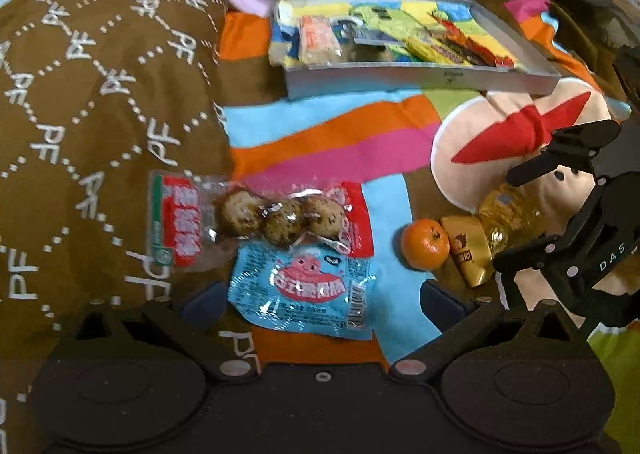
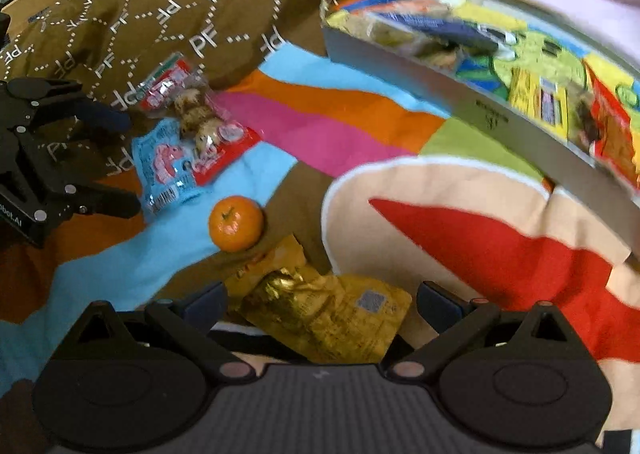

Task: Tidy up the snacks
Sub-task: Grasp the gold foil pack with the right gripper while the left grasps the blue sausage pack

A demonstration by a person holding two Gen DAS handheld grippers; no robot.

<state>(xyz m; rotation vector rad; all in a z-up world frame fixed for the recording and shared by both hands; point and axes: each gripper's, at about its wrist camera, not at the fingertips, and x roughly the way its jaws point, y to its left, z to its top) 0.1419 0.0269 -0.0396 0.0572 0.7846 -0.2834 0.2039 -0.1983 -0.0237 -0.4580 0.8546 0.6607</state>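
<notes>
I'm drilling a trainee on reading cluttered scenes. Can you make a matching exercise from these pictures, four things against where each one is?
Things:
1. gold packet
2. blue packet
3. mandarin
4. grey tray

Places:
A. between the open fingers of the left gripper
B. far side of the blanket, holding sorted snacks
C. between the open fingers of the right gripper
D. loose on the blanket, between the two packets

Pairs: 1-C, 2-A, 3-D, 4-B

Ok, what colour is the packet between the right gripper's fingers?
Gold foil packet, crinkled and shiny; clearest in the right wrist view.
</notes>
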